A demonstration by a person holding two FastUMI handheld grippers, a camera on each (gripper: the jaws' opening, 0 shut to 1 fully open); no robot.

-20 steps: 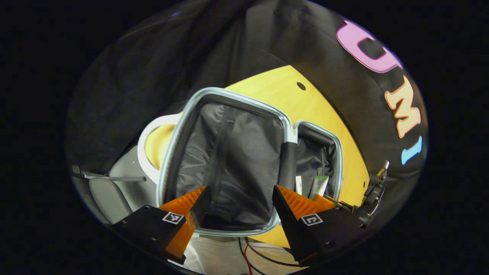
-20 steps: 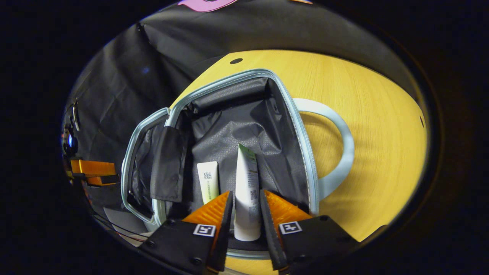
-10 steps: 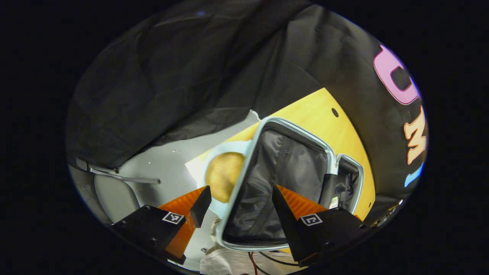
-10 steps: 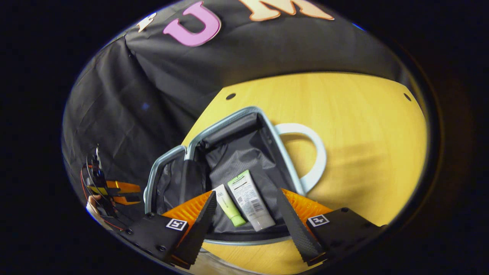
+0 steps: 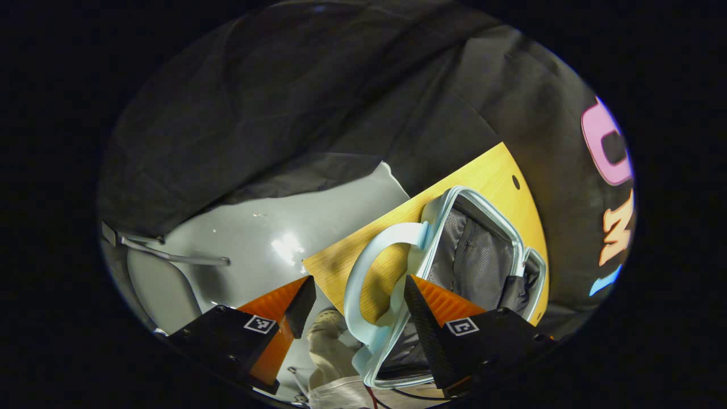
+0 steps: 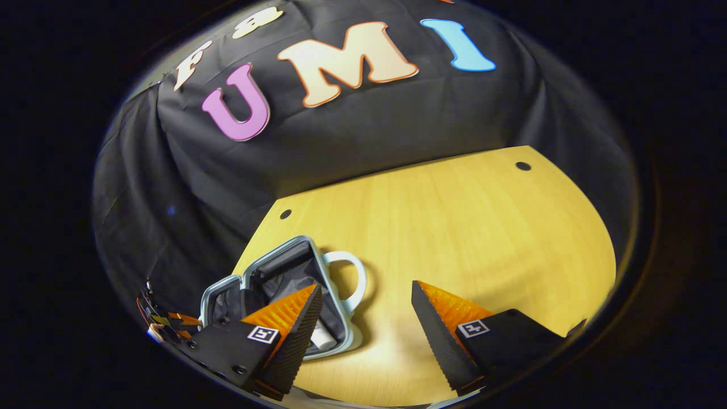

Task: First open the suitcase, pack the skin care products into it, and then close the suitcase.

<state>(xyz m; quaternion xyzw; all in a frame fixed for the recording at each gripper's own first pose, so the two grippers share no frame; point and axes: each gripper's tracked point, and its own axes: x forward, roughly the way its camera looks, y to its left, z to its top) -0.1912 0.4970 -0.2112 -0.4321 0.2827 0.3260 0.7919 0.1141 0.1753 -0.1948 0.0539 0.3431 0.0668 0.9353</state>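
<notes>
Suitcase [image 6: 284, 298] lies open on the table [image 6: 454, 227], both halves spread flat with the dark lining showing, so the opening step looks done. A pale tube [image 6: 321, 339] lies inside the half nearer the handle [image 6: 352, 278], just past the right gripper's near finger; whether more products lie with it I cannot tell from here. The rest of the tabletop shows nothing left to pack, so packing seems finished or nearly so. Right gripper [image 6: 366, 329] hangs above the table, tongs wide and holding nothing. Left gripper [image 5: 352, 312] hangs at the handle [image 5: 369, 284] end of the suitcase [image 5: 477, 255], tongs wide too, gripping nothing. Closing the lid is what remains.
</notes>
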